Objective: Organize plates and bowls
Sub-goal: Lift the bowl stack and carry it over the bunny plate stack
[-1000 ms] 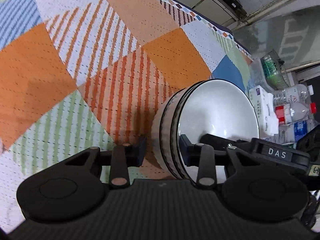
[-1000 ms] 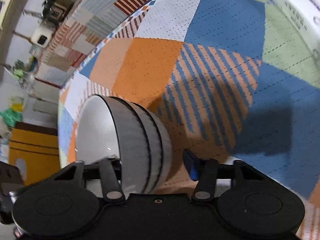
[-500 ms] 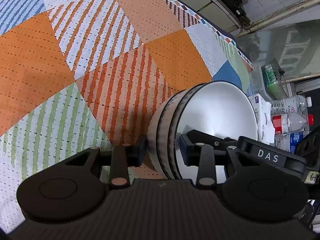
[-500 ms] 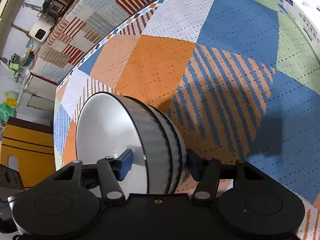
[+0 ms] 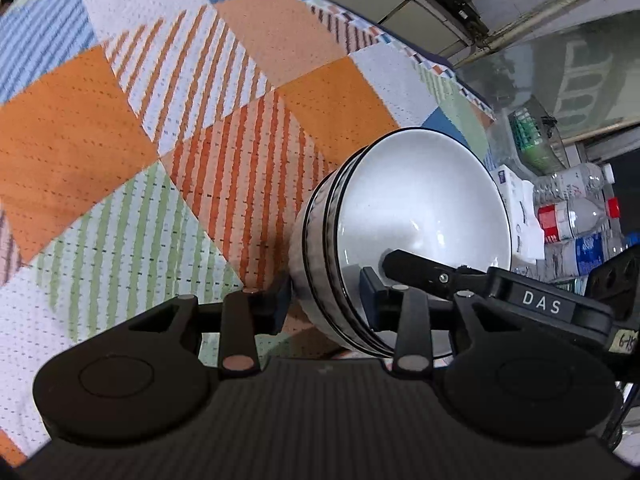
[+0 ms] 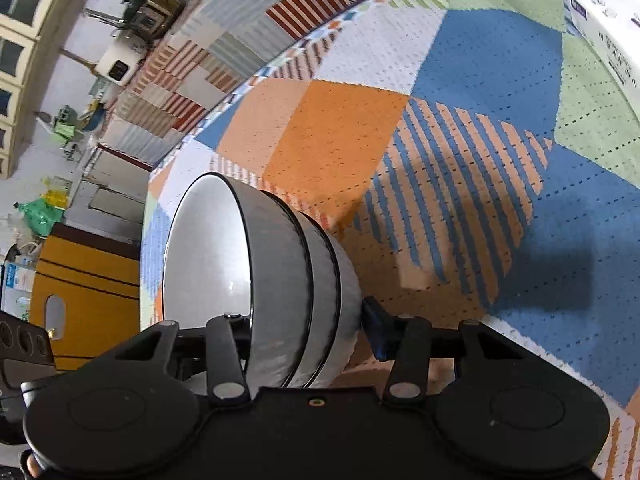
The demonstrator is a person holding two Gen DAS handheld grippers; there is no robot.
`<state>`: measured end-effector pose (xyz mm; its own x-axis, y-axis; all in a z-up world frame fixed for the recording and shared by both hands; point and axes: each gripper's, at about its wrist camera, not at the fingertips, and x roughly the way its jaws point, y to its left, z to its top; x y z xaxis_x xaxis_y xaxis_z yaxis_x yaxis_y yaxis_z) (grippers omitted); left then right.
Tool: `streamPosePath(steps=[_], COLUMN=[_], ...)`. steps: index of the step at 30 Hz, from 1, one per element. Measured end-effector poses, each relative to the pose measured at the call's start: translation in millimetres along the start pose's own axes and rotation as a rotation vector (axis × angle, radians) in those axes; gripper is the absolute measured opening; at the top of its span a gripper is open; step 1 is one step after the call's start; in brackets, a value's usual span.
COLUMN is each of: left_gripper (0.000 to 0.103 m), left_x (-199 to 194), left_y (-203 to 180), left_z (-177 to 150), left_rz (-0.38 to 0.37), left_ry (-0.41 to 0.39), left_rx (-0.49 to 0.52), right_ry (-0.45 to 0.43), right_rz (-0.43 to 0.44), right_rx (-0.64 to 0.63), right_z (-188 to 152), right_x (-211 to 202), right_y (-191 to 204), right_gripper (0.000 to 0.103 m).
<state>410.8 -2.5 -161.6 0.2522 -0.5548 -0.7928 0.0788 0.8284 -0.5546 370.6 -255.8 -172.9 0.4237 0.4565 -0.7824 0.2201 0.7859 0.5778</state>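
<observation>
A stack of three white bowls with black rims [image 5: 424, 216] is held between both grippers above the patterned tablecloth [image 5: 120, 128]. My left gripper [image 5: 326, 298] is shut on the stack's wall, one finger outside and one inside the top bowl. My right gripper [image 6: 308, 324] grips the same bowl stack [image 6: 280, 280] from the opposite side, its left finger inside the bowl and its right finger against the outer wall. The right gripper's black finger shows inside the bowl in the left wrist view.
A white tissue box [image 6: 604, 36] lies on the cloth at the far right. Water bottles [image 5: 572, 204] and a green crate [image 5: 532, 144] stand past the table edge. A yellow cabinet [image 6: 84, 296] is beyond the other edge.
The bowl stack has risen and moved slightly with both grippers. The right gripper's fingers have closed onto the stack, which was loosely between them a second ago.
</observation>
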Motion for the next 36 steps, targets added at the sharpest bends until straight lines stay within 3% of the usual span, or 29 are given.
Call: streamPosePath(steps=[11, 19, 28, 36], left_gripper=[0.034, 0.034, 0.035, 0.035], left_x=[-64, -101, -109, -92], left_y=[-29, -44, -44, -39], left_z=[-37, -83, -124, -148], left_rz=[-0.02, -0.027, -0.008, 0.039], left_ry=[-0.054, -0.073, -0.045, -0.037], left_rx=[0.101, 0.148, 0.175, 0.207], right_ry=[-0.055, -0.093, -0.087, -0.047], right_rz=[0.089, 0.089, 0.083, 0.087], right_rx=[-0.01, -0.061, -0.042, -0.022], right_z=[-36, -79, -124, -150], right_x=[-61, -103, -117, -103], right_y=[14, 24, 17, -5], right_gripper=[0.05, 0.05, 0.05, 0.05])
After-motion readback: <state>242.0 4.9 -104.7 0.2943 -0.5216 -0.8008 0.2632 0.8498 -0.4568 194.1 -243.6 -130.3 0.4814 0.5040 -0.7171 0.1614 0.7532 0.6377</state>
